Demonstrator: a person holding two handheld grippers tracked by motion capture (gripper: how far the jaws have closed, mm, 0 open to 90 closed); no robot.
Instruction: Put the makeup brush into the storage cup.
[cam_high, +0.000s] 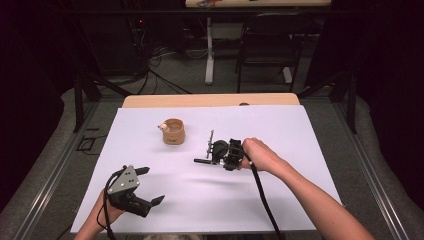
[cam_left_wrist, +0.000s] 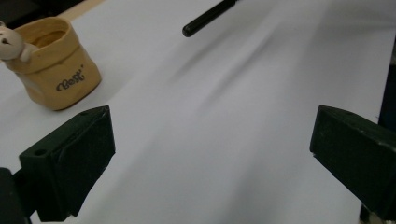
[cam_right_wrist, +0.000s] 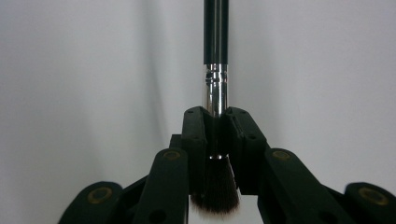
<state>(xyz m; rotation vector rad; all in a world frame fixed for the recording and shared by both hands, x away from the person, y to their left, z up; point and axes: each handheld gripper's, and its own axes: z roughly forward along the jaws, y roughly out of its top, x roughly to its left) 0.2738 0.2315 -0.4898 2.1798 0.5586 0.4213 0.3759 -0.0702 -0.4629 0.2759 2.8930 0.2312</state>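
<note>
Black pads of the right tool (cam_right_wrist: 216, 140) are clamped on the makeup brush (cam_right_wrist: 215, 60) at its ferrule, handle pointing toward the tan pot (cam_high: 173, 131). Insertion is judged still undone. The left tool (cam_left_wrist: 210, 158), spread apart, is held over the white surface (cam_high: 300, 130).

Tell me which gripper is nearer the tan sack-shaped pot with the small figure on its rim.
Right. The right gripper, clamping a black-handled brush, sits just beside the tan sack-shaped pot; the left gripper hovers open farther away, toward the table's near edge.
</note>
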